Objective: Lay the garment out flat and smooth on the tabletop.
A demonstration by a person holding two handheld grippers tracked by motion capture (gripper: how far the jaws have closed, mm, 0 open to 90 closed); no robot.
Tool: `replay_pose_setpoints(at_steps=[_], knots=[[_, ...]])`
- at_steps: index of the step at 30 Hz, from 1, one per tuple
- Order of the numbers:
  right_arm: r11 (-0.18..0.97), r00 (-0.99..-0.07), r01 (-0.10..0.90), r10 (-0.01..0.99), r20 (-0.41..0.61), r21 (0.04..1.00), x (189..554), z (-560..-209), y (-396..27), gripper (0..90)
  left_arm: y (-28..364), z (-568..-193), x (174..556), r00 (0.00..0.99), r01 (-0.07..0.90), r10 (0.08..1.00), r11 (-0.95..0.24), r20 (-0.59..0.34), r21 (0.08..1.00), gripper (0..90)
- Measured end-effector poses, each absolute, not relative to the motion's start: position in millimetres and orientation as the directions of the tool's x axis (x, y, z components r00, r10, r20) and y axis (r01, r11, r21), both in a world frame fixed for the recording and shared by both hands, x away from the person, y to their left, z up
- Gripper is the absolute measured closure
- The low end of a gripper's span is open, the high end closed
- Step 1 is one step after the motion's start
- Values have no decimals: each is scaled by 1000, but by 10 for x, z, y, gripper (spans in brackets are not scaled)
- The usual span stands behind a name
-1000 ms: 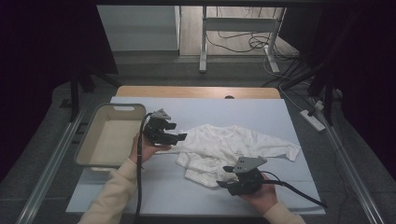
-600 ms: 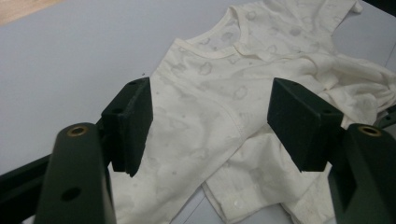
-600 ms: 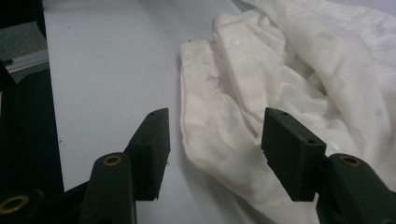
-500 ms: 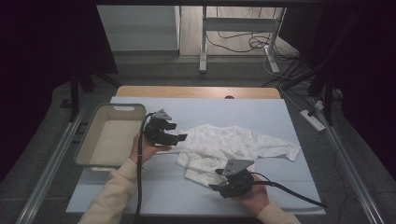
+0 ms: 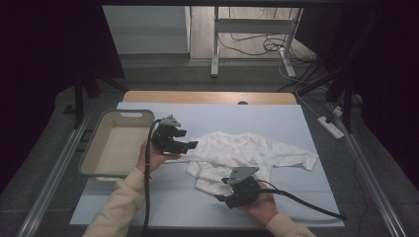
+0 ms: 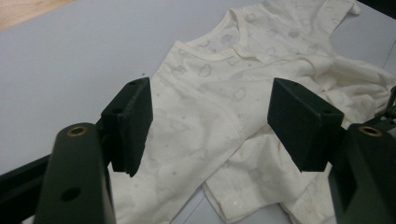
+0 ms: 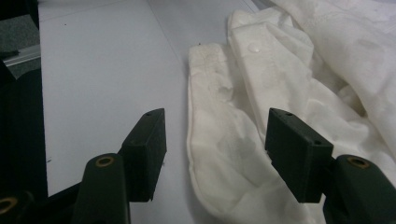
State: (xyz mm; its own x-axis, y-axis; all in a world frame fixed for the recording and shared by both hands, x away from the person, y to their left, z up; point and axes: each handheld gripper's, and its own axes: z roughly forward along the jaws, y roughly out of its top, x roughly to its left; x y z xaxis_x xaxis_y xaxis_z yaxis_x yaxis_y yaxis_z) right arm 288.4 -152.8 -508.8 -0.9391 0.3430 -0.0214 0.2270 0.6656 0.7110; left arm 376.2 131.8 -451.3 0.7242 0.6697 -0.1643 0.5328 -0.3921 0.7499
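A white baby garment (image 5: 247,150) lies crumpled on the pale blue table top. My left gripper (image 5: 190,144) hovers at the garment's left sleeve, and in the left gripper view its jaws (image 6: 210,121) stand open over the cloth (image 6: 224,107) without touching it. My right gripper (image 5: 222,198) is low at the garment's near edge. Its jaws (image 7: 215,149) have just been opening. The folded hem (image 7: 219,135) lies between them, and the pads do not press on it.
A beige plastic tub (image 5: 94,148) stands at the table's left side, beside my left hand. A black cable (image 5: 306,205) trails from the right gripper toward the front right. Bare table top (image 5: 168,202) lies in front of the garment.
My right gripper has moved left and a little down, to the garment's near edge. The left gripper has stayed where it was.
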Motion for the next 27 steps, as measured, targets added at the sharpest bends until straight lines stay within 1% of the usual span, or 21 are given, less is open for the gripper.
replay_pose_setpoints(at_steps=[6,10,12,17,20,24,27], knots=[[694,-940,237,342,-21,680,2936,-5175,-1469,381,1306,-4504,3755,729,527,665,-396,-161,752,314],[717,-940,232,340,-39,658,2950,-5215,-1444,433,1314,-4510,3761,727,531,667,-394,-164,750,314],[731,-938,225,342,-61,644,2964,-5236,-1444,466,1318,-4509,3762,725,533,668,-391,-167,750,313],[736,-939,231,339,-51,636,2968,-5219,-1456,707,1329,-4495,3752,724,530,670,-388,-163,754,313],[744,-938,225,340,-66,630,2956,-5208,-1467,806,1336,-4493,3750,723,529,671,-387,-163,755,313],[738,-939,244,342,-38,629,2964,-5189,-1505,815,1339,-4489,3750,724,527,671,-389,-160,756,313],[712,-944,254,331,7,655,2921,-5146,-1538,816,1343,-4490,3751,724,528,671,-389,-160,755,313]])
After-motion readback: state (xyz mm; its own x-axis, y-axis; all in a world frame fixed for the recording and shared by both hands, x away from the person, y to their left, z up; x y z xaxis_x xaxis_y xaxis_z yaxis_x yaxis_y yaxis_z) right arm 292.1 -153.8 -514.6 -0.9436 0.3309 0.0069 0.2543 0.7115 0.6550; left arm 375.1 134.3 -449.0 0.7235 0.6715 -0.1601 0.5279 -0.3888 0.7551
